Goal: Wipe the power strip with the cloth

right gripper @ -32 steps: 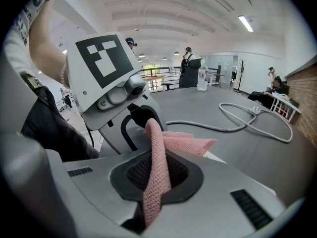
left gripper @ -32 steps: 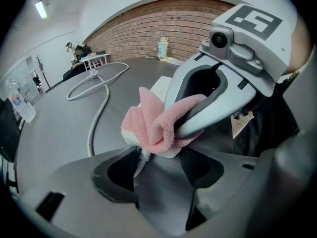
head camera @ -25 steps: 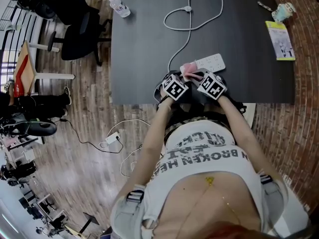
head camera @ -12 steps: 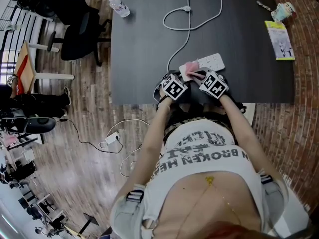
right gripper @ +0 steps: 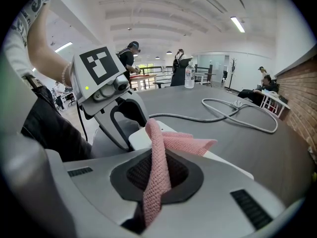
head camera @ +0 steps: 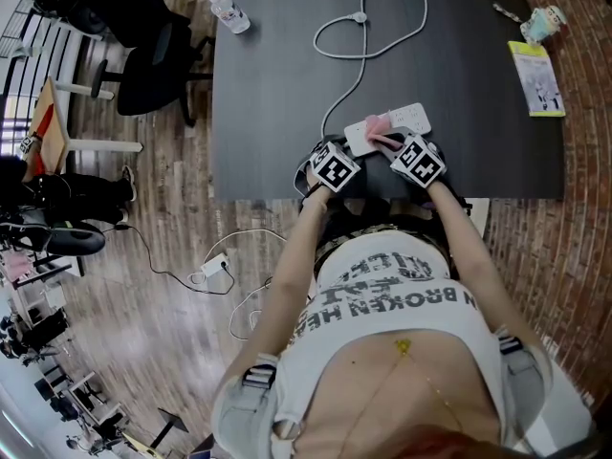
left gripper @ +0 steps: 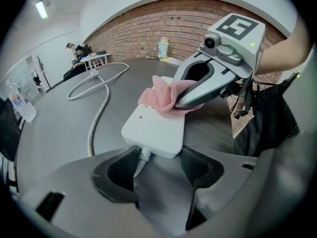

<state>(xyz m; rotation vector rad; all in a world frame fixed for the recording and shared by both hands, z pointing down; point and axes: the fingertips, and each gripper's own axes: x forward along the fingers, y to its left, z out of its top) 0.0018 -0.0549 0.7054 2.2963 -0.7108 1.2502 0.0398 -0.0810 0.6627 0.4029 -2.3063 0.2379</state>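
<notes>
The white power strip lies near the dark table's front edge, and its cord loops toward the far side. My right gripper is shut on a pink cloth and presses it onto the strip's middle. In the right gripper view the cloth sticks up from the jaws over the strip. My left gripper is open; its jaws flank the strip's cord end. The cloth lies just beyond, under the right gripper.
A water bottle lies at the table's far left corner. A yellow booklet, a small cup-like thing and a pen sit at the far right. An office chair stands left of the table.
My right gripper has slid the cloth to the right along the strip, away from its cord end, which is now uncovered. The left gripper has stayed in place.
</notes>
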